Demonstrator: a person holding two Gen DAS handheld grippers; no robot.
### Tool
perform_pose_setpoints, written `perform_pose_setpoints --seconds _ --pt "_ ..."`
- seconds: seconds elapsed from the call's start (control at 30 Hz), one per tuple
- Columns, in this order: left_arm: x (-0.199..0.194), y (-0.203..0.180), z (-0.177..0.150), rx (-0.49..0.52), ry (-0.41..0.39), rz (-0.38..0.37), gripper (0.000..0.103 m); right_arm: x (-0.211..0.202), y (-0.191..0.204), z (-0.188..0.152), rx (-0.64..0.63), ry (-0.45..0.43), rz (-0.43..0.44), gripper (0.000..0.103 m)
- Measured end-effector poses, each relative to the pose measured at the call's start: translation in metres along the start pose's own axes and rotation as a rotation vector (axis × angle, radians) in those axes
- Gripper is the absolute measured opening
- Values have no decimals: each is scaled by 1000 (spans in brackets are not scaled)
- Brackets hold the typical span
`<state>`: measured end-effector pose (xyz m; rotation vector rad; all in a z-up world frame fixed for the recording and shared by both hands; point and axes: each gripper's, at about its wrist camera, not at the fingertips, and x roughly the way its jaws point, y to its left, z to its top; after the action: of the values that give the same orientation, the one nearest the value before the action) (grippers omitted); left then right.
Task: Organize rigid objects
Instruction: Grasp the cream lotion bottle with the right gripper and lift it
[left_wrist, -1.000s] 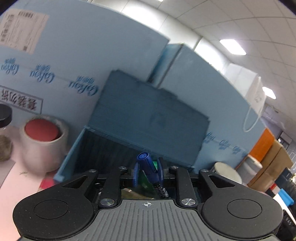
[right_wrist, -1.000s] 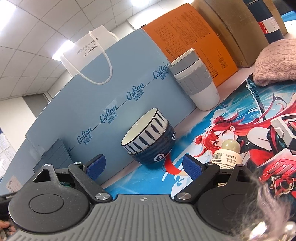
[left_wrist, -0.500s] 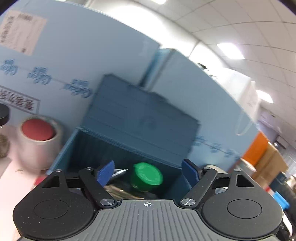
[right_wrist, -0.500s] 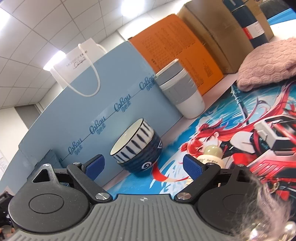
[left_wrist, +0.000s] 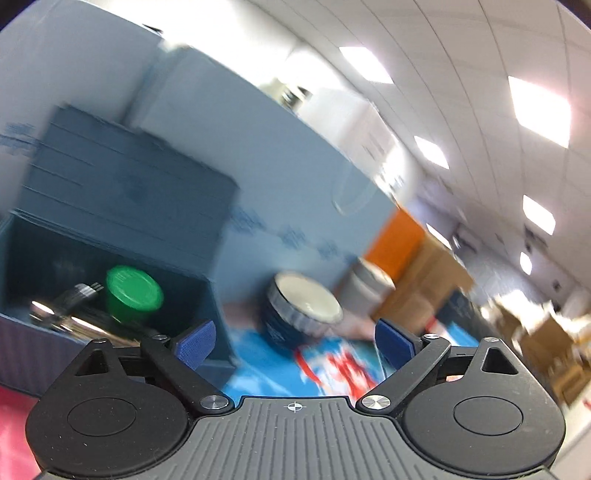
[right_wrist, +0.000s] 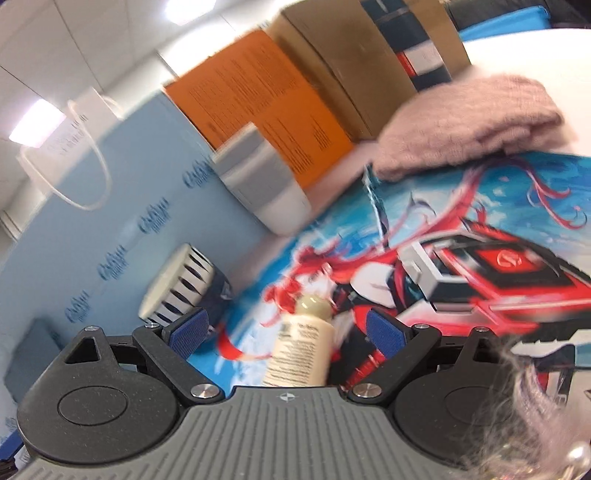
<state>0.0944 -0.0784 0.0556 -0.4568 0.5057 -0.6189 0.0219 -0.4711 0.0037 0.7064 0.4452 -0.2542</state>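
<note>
My left gripper (left_wrist: 293, 345) is open and empty, to the right of the dark blue storage box (left_wrist: 110, 236). Inside the box lie a green-capped bottle (left_wrist: 133, 291) and shiny metal items (left_wrist: 62, 310). A striped blue bowl (left_wrist: 301, 314) stands on the mat ahead. My right gripper (right_wrist: 286, 332) is open, its pads on either side of a cream bottle (right_wrist: 301, 354) standing on the anime-print mat (right_wrist: 480, 229), not touching it. The same bowl shows at the left in the right wrist view (right_wrist: 181, 280).
A grey-and-white cup (right_wrist: 266, 184) stands behind the bowl against light blue boards (right_wrist: 129, 177). An orange box (right_wrist: 266, 92), cardboard boxes (right_wrist: 351, 55) and a pink knitted cloth (right_wrist: 469, 114) lie at the back right. Grey fluff (right_wrist: 524, 413) sits at the lower right.
My left gripper opened, let go of the blue-capped object over the box and swung right. My right gripper moved closer to the cream bottle, which now stands between its pads.
</note>
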Motion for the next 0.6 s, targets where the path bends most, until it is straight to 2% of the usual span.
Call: perform_pose_setpoints --seconds 0.1,0.13,0.17,0.27,0.37,0.5,0.6 --pt "10 -13 -6 75 57 12 97 12 6 -3 -32 37 -30 89" --pt "11 -16 -7 90 62 19 97 17 9 -4 -39 45 -57 85" --pt "12 -18 -9 99 67 20 97 21 12 -4 -42 49 -86 74" --pt "10 -18 -10 98 66 6 98 33 18 -5 -69 81 -140 63" --pt "9 -14 -9 82 60 5 99 40 24 -7 -94 86 -190 56" --pt "9 -8 -6 64 69 10 99 48 32 -7 -141 94 -232 55" --pt "10 -6 -6 57 71 10 99 52 39 -7 -183 104 -266 49"
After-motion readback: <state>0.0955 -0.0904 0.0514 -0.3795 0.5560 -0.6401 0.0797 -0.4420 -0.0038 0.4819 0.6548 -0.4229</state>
